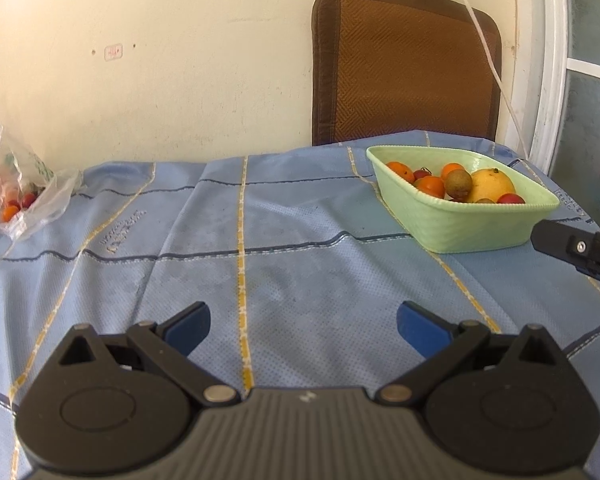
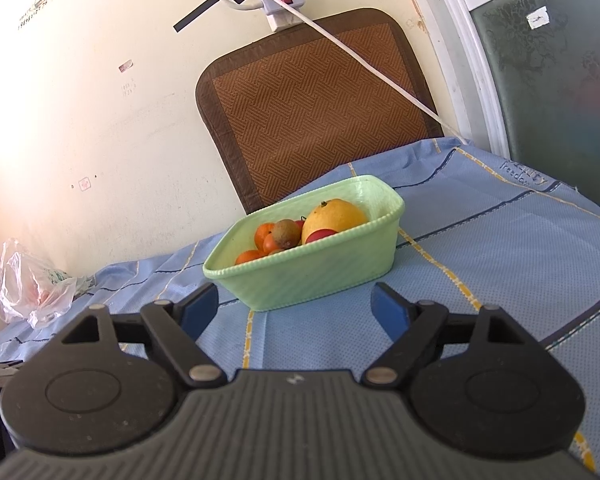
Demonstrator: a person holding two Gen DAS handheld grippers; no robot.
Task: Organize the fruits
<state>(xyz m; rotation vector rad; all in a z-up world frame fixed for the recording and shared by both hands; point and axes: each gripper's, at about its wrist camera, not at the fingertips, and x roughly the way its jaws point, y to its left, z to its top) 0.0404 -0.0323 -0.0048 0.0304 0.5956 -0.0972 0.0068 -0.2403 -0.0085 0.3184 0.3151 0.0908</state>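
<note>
The green basket (image 2: pixel 324 264) sits on the blue-clothed counter (image 2: pixel 500 248) directly ahead of the right gripper (image 2: pixel 296 308), just beyond its fingers (image 2: pixel 392 314), which stand wide apart with nothing between them. Its long axis runs across that view, rising a little from lower left to upper right, and it already holds a large yellow fruit (image 2: pixel 334 216), a brownish kiwi-like one (image 2: pixel 286 234), several small orange fruits (image 2: pixel 264 236) and a red one (image 2: pixel 320 235). The left gripper (image 1: pixel 304 320) is likewise spread wide and empty over bare cloth; from there the basket lies ahead and off to the right, while a clear plastic bag (image 1: pixel 20 192) with a few small red and orange fruits lies at the far left edge of the counter — well apart from the basket. Judging by this layout, the remaining fruit to sort is in that bag, and the left hand is the nearer one to it; the right hand is better placed for the basket. How many fruits remain in the bag is hard to tell through the crumpled plastic.
</note>
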